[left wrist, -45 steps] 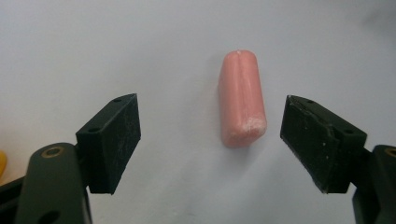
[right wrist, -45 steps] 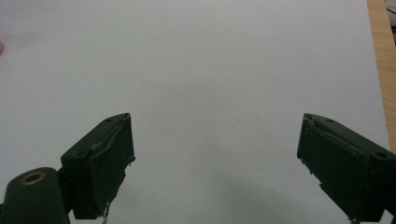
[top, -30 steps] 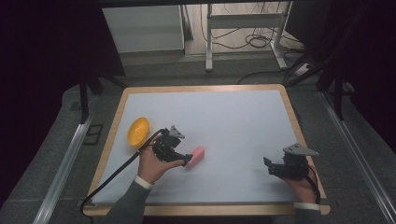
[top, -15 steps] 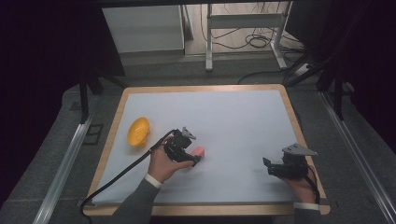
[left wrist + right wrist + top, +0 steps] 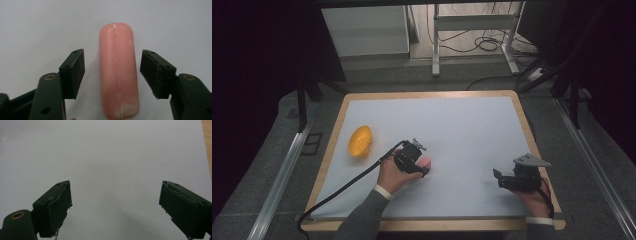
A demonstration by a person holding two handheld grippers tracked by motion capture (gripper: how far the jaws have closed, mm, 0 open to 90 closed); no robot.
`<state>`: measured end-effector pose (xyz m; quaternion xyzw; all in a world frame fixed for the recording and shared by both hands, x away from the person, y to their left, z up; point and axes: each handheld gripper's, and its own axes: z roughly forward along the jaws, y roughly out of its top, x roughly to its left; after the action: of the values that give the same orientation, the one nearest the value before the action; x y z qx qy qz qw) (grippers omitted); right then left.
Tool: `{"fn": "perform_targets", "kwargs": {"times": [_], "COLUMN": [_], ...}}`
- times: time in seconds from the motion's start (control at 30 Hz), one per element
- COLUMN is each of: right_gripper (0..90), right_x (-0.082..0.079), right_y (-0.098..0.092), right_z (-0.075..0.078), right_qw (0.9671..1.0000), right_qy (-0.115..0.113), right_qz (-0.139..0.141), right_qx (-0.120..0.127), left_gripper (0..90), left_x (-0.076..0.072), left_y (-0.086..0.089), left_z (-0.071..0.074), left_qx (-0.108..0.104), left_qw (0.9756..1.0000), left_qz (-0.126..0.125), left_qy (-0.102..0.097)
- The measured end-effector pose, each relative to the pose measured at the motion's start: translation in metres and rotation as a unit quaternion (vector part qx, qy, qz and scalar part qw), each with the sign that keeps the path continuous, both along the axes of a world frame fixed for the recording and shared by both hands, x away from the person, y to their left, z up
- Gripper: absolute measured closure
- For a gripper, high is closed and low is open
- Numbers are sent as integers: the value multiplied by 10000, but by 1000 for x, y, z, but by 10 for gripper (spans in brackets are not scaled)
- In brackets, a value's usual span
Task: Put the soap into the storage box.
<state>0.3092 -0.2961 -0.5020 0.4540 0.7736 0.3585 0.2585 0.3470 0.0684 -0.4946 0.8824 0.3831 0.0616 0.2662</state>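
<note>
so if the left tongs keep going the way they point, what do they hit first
Likely the pink sausage: it already lies lengthwise between the left tongs, whose jaws have just been closing but show gaps either side. Beyond it there's bare white table.

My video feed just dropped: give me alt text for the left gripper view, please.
A pink sausage lies lengthwise on the white table surface, between the two black jaws of the left gripper. The jaws have just been closing, but a gap still shows on each side of the sausage, so it is not yet gripped.
</note>
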Motion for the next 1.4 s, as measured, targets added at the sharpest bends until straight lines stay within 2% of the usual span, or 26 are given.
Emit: {"fn": "perform_targets", "kwargs": {"times": [0.2, 0.3, 0.37, 0.47, 0.77, 1.17, 1.4], "right_gripper": [105, 105, 105, 105, 105, 105, 105], "right_x": [0, 0, 1, 1, 1, 0, 0], "right_y": [0, 1, 0, 0, 0, -1, 0], "right_z": [-1, -1, -1, -2, -1, 0, 0], "right_qw": [10000, 10000, 10000, 10000, 10000, 10000, 10000], "right_qy": [11, 12, 20, 20, 21, -16, -15], "right_qz": [-8, -2, -7, -9, -6, -25, -23], "right_qx": [-31, -38, -51, -58, -62, -38, -47], "left_gripper": [452, 511, 571, 597, 604, 604, 604], "left_x": [0, 2, 1, 1, 0, -2, -2], "left_y": [-3, -3, -3, -3, -2, 11, 24], "left_z": [-5, -7, -8, -7, -6, 13, 16], "left_qx": [50, 33, 48, 68, 80, -141, -249], "left_qw": [9999, 9999, 10000, 10000, 10000, 9997, 9991], "left_qz": [4, -13, 25, 64, 8, 52, 188], "left_qy": [88, 121, 48, 19, 46, -199, -285]}}
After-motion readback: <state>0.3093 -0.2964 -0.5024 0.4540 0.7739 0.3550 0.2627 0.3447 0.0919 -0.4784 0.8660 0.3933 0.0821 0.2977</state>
